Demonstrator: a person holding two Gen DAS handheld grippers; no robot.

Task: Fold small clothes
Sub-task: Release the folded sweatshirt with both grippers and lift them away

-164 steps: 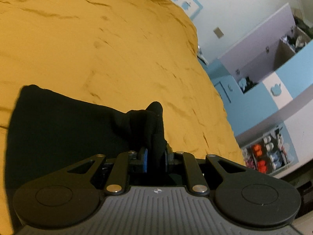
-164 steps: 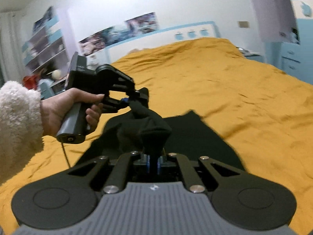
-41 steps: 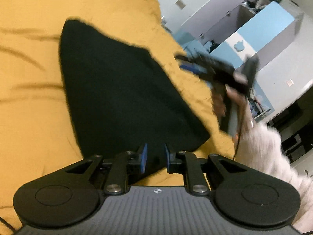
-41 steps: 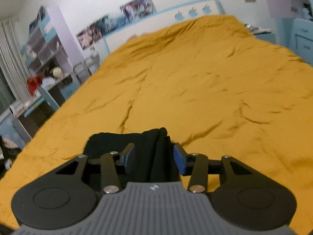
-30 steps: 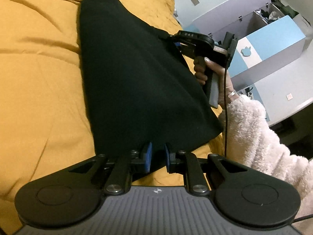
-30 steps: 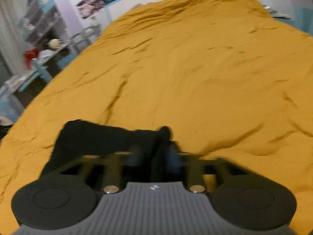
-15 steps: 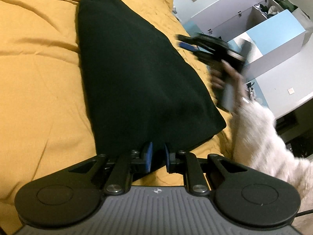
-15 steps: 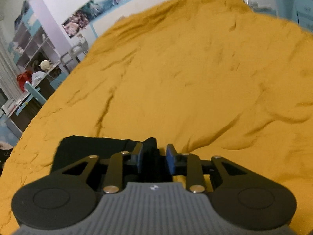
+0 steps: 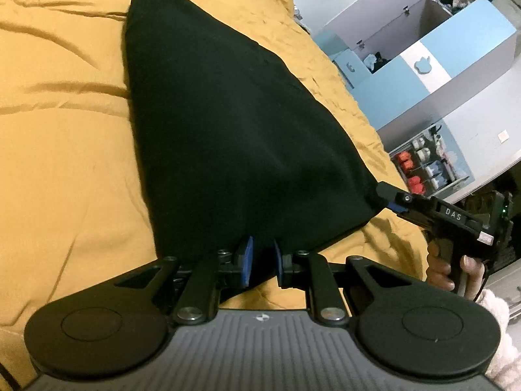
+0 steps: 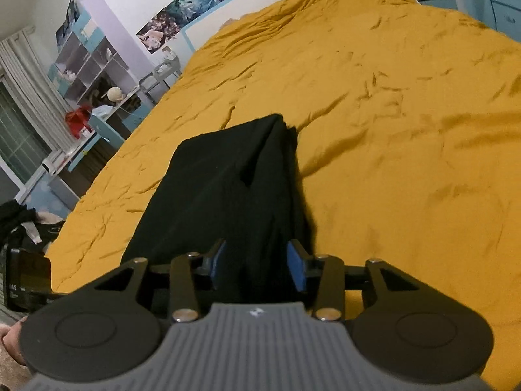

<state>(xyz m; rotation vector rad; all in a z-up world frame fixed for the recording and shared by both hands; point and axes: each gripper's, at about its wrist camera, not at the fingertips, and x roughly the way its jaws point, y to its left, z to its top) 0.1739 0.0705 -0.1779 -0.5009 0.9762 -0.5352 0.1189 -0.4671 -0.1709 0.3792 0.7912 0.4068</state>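
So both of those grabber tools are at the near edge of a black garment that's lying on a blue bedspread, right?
Not quite: the bedspread is mustard yellow, as the right wrist view shows. The rest holds: the left gripper and right gripper are both at the black garment's near edge.
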